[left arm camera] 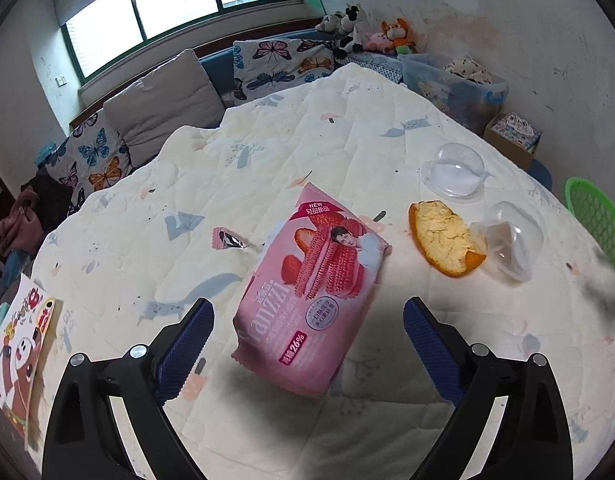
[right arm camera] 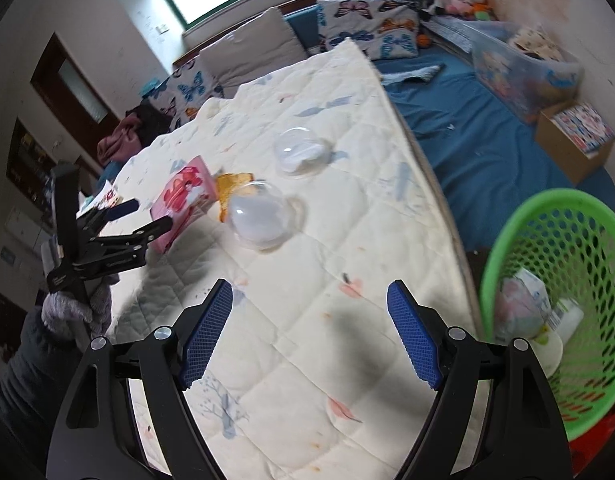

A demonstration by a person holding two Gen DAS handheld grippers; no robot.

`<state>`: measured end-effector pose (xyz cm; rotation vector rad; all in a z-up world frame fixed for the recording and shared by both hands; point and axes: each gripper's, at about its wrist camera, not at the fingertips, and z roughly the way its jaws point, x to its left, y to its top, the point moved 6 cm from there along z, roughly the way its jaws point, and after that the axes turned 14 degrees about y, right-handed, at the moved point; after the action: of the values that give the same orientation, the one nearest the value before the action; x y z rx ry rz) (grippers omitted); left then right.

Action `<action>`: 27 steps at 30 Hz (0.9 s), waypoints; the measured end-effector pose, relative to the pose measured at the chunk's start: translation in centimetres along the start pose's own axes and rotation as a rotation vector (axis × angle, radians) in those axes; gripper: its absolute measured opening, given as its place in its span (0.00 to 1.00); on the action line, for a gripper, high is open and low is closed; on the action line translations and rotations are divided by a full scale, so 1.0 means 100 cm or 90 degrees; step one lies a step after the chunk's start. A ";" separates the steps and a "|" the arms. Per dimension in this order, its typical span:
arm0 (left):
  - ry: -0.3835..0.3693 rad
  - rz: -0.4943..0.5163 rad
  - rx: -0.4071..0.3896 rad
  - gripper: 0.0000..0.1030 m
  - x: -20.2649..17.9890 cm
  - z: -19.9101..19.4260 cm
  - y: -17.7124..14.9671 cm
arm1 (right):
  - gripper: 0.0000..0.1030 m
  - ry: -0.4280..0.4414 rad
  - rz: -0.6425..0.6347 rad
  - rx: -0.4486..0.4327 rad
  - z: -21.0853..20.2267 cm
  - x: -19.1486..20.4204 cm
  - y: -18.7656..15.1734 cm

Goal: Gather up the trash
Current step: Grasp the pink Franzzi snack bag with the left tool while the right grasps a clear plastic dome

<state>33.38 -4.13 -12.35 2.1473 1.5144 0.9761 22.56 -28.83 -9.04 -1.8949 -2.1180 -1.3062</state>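
A pink snack bag (left arm camera: 311, 292) lies on the cream quilt (left arm camera: 147, 216), just ahead of my left gripper (left arm camera: 307, 312), whose jaws stand wide open to either side of the bag's near end without touching it. A small torn pink wrapper piece (left arm camera: 227, 239) lies to its left. Right of the bag sit an orange peel (left arm camera: 445, 238) and two clear plastic domes (left arm camera: 507, 240) (left arm camera: 455, 172). My right gripper (right arm camera: 309, 320) hangs open over bare quilt, nothing between its pads. In its view the pink bag (right arm camera: 183, 204), the peel (right arm camera: 231, 188), the domes (right arm camera: 265, 216) (right arm camera: 301, 152) and the left gripper (right arm camera: 143, 216) show.
A green mesh basket (right arm camera: 555, 248) holding some trash stands off the quilt's right edge. A picture book (left arm camera: 19, 340) lies at the quilt's left. Cushions, plush toys, a plastic bin (left arm camera: 455, 84) and a cardboard box (right arm camera: 575, 136) line the back. A gloved hand (right arm camera: 79, 308) holds the left gripper.
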 end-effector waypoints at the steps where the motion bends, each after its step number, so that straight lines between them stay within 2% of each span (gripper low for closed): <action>1: 0.002 0.003 0.001 0.90 0.000 0.002 0.000 | 0.77 -0.001 -0.004 0.003 0.003 0.002 0.001; 18: -0.039 0.011 0.018 0.90 -0.013 0.024 0.001 | 0.77 -0.021 -0.096 0.039 0.059 0.024 0.023; 19: -0.041 0.012 0.016 0.89 -0.013 0.024 0.000 | 0.77 -0.023 -0.101 0.041 0.064 0.025 0.024; 22: -0.046 0.013 0.020 0.74 -0.015 0.026 0.000 | 0.77 -0.022 -0.111 0.046 0.076 0.027 0.027; 25: -0.049 0.010 0.020 0.72 -0.014 0.026 -0.001 | 0.77 -0.022 -0.115 0.045 0.087 0.027 0.034; 27: -0.051 0.009 0.019 0.67 -0.013 0.027 -0.001 | 0.77 -0.019 -0.113 0.045 0.093 0.027 0.038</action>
<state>34.87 -5.01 -14.78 2.1932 1.4880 0.8656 29.60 -21.63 -11.65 -1.7470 -2.3606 -1.2184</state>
